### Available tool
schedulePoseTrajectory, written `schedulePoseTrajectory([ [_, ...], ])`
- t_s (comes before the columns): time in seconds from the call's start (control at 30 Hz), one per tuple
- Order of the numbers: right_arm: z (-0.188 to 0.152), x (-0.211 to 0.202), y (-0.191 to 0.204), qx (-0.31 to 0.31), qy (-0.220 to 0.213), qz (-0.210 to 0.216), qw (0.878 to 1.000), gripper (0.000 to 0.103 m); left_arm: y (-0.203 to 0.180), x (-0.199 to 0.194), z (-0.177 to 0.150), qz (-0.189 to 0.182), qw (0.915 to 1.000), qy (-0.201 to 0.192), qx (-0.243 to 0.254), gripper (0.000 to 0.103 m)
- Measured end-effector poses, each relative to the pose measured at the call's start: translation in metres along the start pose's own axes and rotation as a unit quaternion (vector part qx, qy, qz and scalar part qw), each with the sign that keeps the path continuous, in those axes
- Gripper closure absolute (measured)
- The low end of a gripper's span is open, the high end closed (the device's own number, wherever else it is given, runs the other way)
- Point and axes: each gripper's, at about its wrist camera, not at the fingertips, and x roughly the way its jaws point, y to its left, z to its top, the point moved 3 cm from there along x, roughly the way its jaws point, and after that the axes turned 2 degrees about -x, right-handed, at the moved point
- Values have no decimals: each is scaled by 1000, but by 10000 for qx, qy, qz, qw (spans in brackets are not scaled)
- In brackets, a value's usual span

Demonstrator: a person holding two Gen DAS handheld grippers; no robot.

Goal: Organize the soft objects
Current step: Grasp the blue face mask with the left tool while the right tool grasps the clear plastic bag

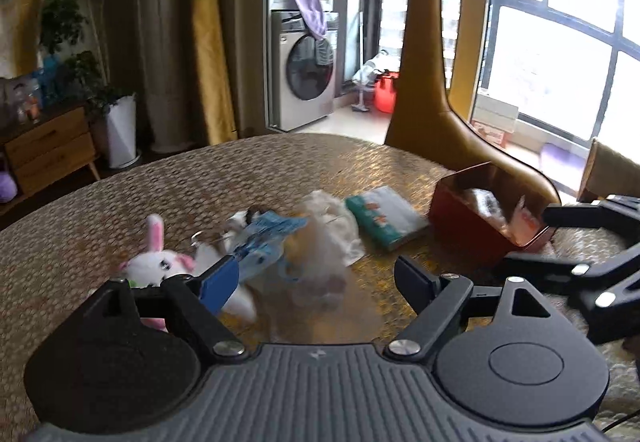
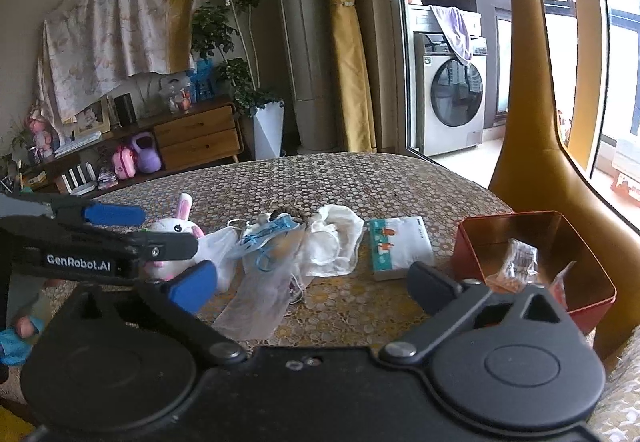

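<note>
A white plush rabbit [image 2: 176, 228] with pink ears lies at the left of the table; it also shows in the left wrist view [image 1: 154, 262]. Beside it lie a blue face mask [image 2: 266, 236] in clear plastic, a white cloth [image 2: 334, 240] and a tissue pack [image 2: 400, 244]. A red tin box [image 2: 536, 262] with small packets stands at the right. My left gripper [image 1: 316, 278] is open and empty, low over the mask and plastic. My right gripper [image 2: 312, 284] is open and empty, just before the pile.
The table [image 2: 360, 177] has a patterned mosaic top. A tall golden chair back [image 2: 528, 81] rises behind the red box. A wooden sideboard [image 2: 192, 137], potted plant and washing machine [image 2: 452, 97] stand beyond the table.
</note>
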Motion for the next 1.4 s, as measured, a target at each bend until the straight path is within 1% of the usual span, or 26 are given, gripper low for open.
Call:
schedulePoseTrajectory([
  [0.23,-5,10,6,-45,55,141,9999,0,18,12,-24,153,9996,100,-233,18],
  [0.37,-9,21,8,-129,191,219,9995,0,27,23,-27,204,9989,191,-376,18],
  [0.53,-15,38,13,-213,403,367,9983,0,36,45,-17,218,9980,294,-507,18],
  [0.7,-18,58,17,-333,580,491,9965,0,39,77,0,199,9976,444,-499,18],
  [0.83,-17,74,22,-422,699,590,9949,0,43,108,12,368,9963,603,-495,18],
  [1.03,-16,98,26,-568,864,695,9922,0,40,150,25,517,9954,770,-228,18],
  [1.23,-17,117,30,-683,1024,757,9895,2,45,184,24,506,9927,1049,-312,18],
  [1.4,-20,134,31,-713,1154,727,9881,5,51,205,18,680,9898,1205,-348,18],
])
